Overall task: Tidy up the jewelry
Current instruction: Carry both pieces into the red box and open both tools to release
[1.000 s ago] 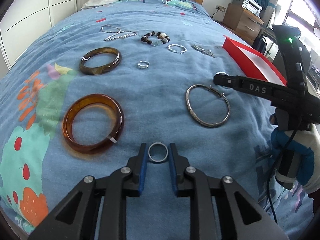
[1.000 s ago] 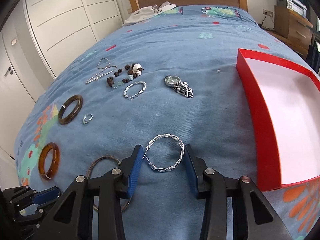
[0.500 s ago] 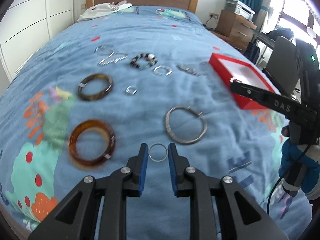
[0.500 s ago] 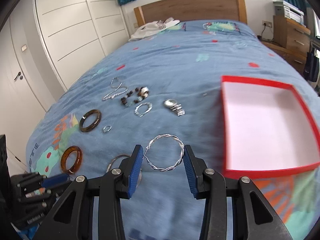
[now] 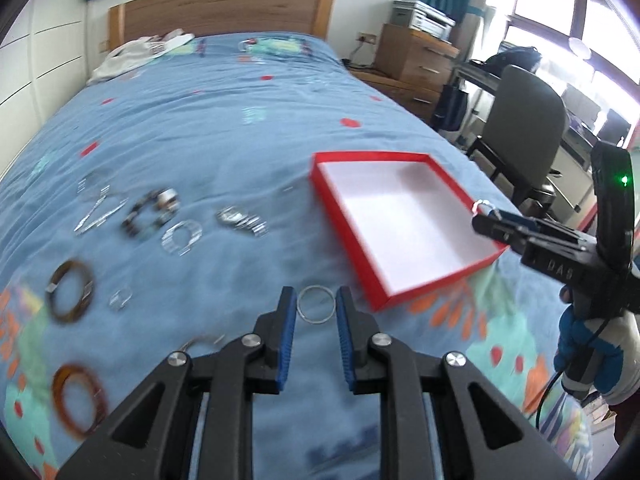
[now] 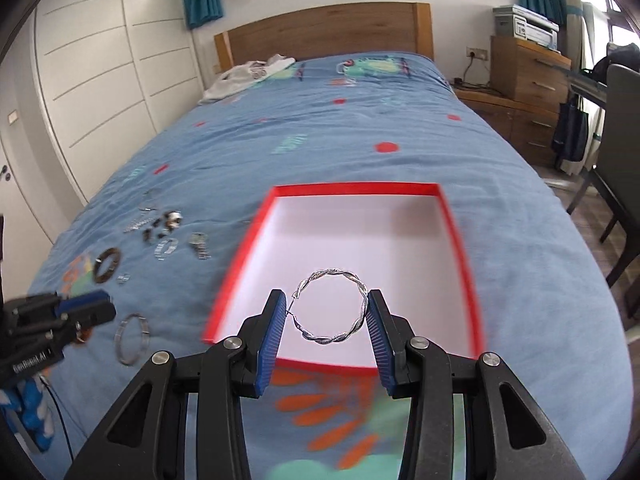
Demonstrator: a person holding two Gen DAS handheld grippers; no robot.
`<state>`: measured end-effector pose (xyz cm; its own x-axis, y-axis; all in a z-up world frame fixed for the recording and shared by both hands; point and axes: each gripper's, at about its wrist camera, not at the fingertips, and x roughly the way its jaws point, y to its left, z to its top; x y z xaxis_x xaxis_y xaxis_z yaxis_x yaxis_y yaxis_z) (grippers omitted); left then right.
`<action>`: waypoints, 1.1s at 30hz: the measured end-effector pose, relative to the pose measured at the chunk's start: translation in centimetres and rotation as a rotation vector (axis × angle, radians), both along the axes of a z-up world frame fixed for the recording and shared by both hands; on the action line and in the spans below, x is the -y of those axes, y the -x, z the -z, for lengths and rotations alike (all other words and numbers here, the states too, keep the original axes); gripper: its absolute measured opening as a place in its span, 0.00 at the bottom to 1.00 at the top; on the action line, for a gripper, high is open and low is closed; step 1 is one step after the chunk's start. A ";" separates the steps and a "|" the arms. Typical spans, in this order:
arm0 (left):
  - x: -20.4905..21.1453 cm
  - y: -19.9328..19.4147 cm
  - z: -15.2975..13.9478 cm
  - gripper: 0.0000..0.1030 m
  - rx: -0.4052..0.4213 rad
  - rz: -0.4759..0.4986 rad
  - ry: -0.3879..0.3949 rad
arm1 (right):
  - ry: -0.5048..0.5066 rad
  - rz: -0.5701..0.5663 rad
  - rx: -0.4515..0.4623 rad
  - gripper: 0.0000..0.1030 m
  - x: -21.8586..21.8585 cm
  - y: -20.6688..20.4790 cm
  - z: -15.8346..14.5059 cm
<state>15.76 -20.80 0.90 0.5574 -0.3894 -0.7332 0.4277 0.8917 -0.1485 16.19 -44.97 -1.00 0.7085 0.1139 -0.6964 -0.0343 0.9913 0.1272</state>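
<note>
My left gripper (image 5: 316, 305) is shut on a small plain silver ring (image 5: 315, 309), held in the air over the blue bedspread just short of the red box (image 5: 374, 292). My right gripper (image 6: 328, 316) is shut on a twisted silver bangle (image 6: 330, 306), held above the near part of the red box (image 6: 460, 240), whose white inside shows nothing in it. On the bedspread to the left lie a thin silver bangle (image 6: 130, 338), two amber bangles (image 5: 78, 398) (image 5: 70, 291), a small ring (image 5: 120, 297), a watch (image 5: 242, 221), a bead bracelet (image 5: 150, 214) and chains (image 5: 98, 216).
The bed (image 6: 360, 128) has a wooden headboard (image 6: 324, 30) and white cloth (image 6: 246, 76) near it. White wardrobe doors (image 6: 92, 68) stand on the left. A wooden dresser (image 6: 528, 88) and a chair (image 5: 524, 128) are on the right. A gloved hand (image 5: 592, 356) holds the right gripper.
Both grippers have lifted off the bedspread with their pieces and swung to the right, toward the red box. The right one's bangle now hangs over the box's inside.
</note>
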 end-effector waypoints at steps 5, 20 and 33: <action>5.4 -2.9 0.9 0.19 -0.005 0.067 -0.014 | 0.005 -0.005 -0.038 0.40 2.8 -1.8 1.4; 12.9 -7.6 6.9 0.19 -0.090 0.180 -0.106 | 0.037 -0.170 -0.173 0.40 3.9 -6.0 6.0; 12.1 -5.2 7.8 0.20 -0.123 0.201 -0.136 | 0.120 -0.218 -0.293 0.41 3.3 -4.3 6.7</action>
